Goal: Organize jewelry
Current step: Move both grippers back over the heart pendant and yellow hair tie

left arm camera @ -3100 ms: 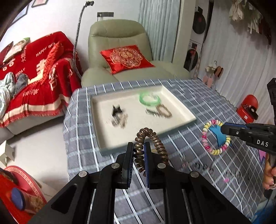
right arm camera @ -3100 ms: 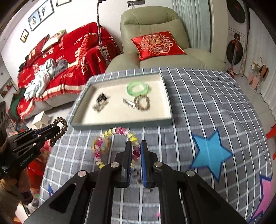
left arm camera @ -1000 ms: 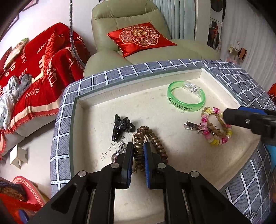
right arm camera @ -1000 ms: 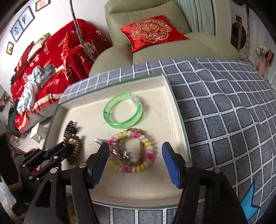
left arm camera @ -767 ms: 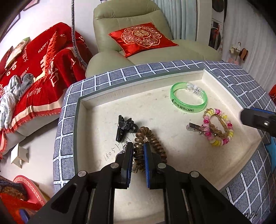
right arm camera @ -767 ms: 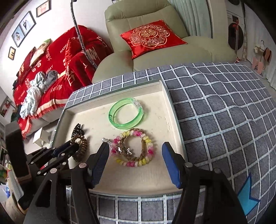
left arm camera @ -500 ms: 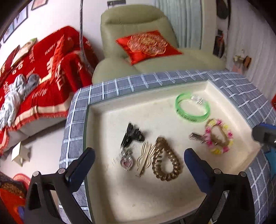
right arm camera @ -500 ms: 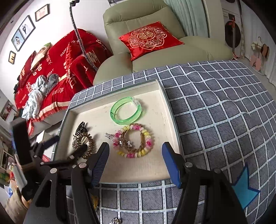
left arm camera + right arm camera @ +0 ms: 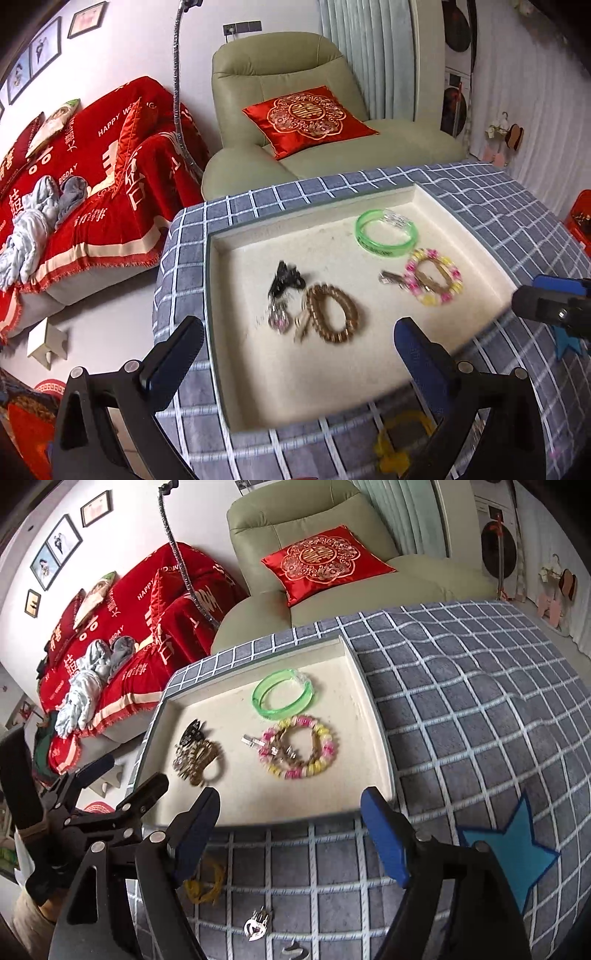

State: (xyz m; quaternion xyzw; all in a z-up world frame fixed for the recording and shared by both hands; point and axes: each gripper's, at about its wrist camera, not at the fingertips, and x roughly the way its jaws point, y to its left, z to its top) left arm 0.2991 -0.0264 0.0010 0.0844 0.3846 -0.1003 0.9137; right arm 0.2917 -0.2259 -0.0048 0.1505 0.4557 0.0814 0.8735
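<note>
Both grippers have pulled back from the tray [image 9: 216,332] since a second ago, and the brown spiral hair tie [image 9: 332,314] that sat clamped in the left gripper [image 9: 295,354] now lies loose on the tray floor. Left gripper's fingers stand wide with nothing between them; the right gripper [image 9: 288,834] is just as wide and bare, hanging over the tray's near rim.

Motion blur smears the hair tie, the black claw clip [image 9: 284,280] at its 10 o'clock and the small pendant [image 9: 277,322] beside it, so I cannot tell which of them touch. A beaded bracelet [image 9: 299,747] lies over a brown band and a metal clip, hiding parts of both. At its 12 o'clock sits the green bangle [image 9: 282,698].

On the checked cloth of the desk [image 9: 461,716], a yellow tangle [image 9: 203,884] is half covered by the right gripper's left finger; a silver charm [image 9: 256,926] lies at 6 o'clock and another piece is cut off by the bottom edge. Bare cloth stretches toward 3 o'clock.
</note>
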